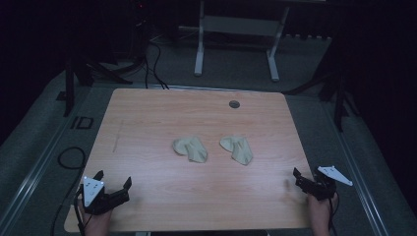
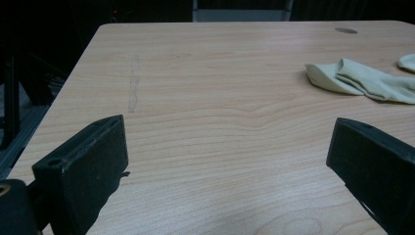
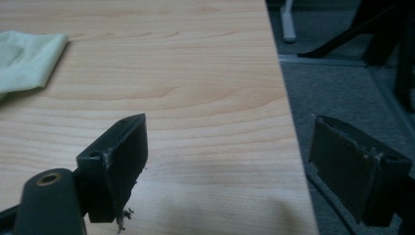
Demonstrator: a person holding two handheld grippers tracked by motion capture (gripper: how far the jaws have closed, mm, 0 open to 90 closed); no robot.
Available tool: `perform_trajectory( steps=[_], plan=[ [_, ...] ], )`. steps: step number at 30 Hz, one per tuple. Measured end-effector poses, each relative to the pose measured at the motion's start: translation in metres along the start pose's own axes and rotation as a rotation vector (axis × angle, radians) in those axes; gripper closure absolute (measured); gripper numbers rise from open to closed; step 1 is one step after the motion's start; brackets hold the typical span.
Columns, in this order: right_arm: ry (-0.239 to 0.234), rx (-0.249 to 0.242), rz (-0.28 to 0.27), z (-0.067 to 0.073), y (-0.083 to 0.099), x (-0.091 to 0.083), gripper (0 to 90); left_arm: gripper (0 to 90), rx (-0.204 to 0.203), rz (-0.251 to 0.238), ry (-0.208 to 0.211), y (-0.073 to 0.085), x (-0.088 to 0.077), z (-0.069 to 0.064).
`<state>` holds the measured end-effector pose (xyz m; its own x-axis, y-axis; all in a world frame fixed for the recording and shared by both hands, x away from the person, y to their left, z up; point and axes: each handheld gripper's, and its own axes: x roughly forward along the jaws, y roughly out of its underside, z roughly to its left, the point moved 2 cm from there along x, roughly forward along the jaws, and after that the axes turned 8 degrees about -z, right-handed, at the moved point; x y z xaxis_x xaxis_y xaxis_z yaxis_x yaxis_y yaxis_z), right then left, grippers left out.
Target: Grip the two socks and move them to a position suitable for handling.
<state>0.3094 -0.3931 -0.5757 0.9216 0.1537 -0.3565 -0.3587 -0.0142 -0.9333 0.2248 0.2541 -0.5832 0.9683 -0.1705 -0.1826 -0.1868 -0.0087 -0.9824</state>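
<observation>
We take the small round grey grommet [image 1: 234,103] near the far edge of the wooden table [image 1: 147,118] as our landmark. In the high view we see two pale beige socks lying on the table, both on the near side of the grommet. The left sock [image 1: 191,149] lies nearer to us than the grommet and to its left, and the right sock [image 1: 237,149] lies almost straight below the grommet, a little to its right. The two socks are near each other but they do not touch; a strip of bare wood is between them. Each sock is flat and a little bent. We hold the left gripper [image 1: 113,182] far from the grommet, at the near left corner of the table, and its jaws stand wide apart with nothing between them. In the left gripper view we see only bare wood between the two black jaws, and the left sock [image 2: 359,81] lies farther off toward the grommet [image 2: 346,31]. We hold the right gripper [image 1: 298,178] at the near right edge of the table, also far from the grommet. Its jaws are released too and grasp nothing; in the right gripper view one jaw is over the wood and the other is over the grey floor [image 3: 352,88] beside the table edge.
</observation>
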Motion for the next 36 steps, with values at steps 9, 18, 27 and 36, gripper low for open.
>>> perform_trajectory(
  steps=[9, 18, 27, 36],
  plan=[
    [-0.024, -0.060, 0.063, 0.009, 0.001, 0.003, 14.8, 1.7, 0.015, 0.012, 0.012, 0.000, 0.002, -0.006],
    [-0.082, -0.054, 0.098, 0.015, -0.002, 0.005, 14.7, 1.7, 0.027, 0.021, 0.046, -0.001, 0.005, -0.016],
    [-0.250, -0.059, 0.225, 0.055, -0.009, 0.021, 14.6, 1.7, 0.024, 0.025, 0.063, -0.001, 0.005, -0.020],
    [-0.380, -0.114, 0.232, 0.107, -0.025, 0.043, 14.1, 1.7, 0.018, 0.029, 0.074, -0.001, 0.005, -0.022]
  ],
)
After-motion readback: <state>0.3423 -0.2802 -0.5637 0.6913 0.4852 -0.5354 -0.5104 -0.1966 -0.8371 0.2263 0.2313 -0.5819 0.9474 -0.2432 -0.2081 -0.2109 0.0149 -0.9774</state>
